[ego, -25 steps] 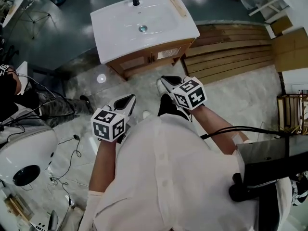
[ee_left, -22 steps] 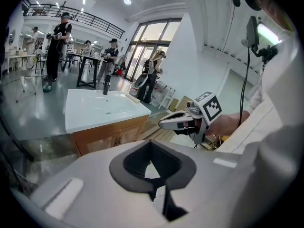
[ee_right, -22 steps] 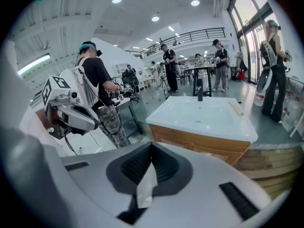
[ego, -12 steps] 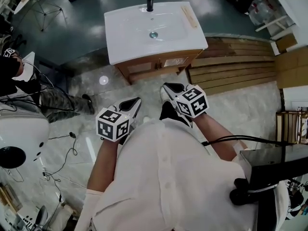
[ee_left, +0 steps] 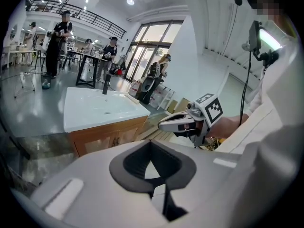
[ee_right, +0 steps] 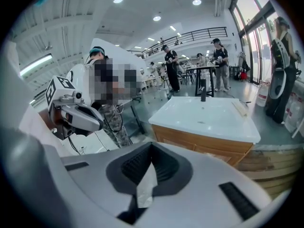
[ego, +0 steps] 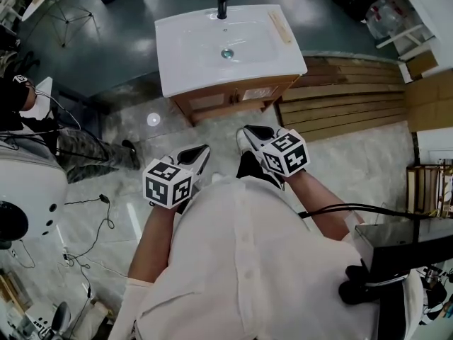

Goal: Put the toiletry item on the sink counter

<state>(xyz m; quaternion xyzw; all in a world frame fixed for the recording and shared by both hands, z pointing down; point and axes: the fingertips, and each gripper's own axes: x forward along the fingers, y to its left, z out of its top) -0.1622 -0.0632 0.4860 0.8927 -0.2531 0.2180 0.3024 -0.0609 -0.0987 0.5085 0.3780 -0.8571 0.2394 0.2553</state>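
Observation:
The white sink counter (ego: 205,59) with a black faucet (ego: 223,2) stands ahead on a wooden cabinet, well beyond both grippers. My right gripper (ego: 249,133) is held in front of my chest and points toward it. In the right gripper view its jaws (ee_right: 151,151) are shut on a thin white translucent packet (ee_right: 144,186), with the counter (ee_right: 209,115) further off. My left gripper (ego: 198,152) is level with it at the left. Its jaws (ee_left: 151,148) are closed with nothing seen in them. The counter (ee_left: 95,110) also shows in the left gripper view.
A pale stick (ego: 281,27) lies on the counter's right side. Wooden planks (ego: 340,94) lie right of the cabinet. A person (ego: 71,154) sits on the floor at the left beside a white rounded shell (ego: 28,197) and cables (ego: 106,218). A black stand (ego: 396,253) is at the lower right.
The head view has shifted, so the sink counter sits a little further right and lower in frame. Both grippers keep their pose before the chest, jaws unchanged.

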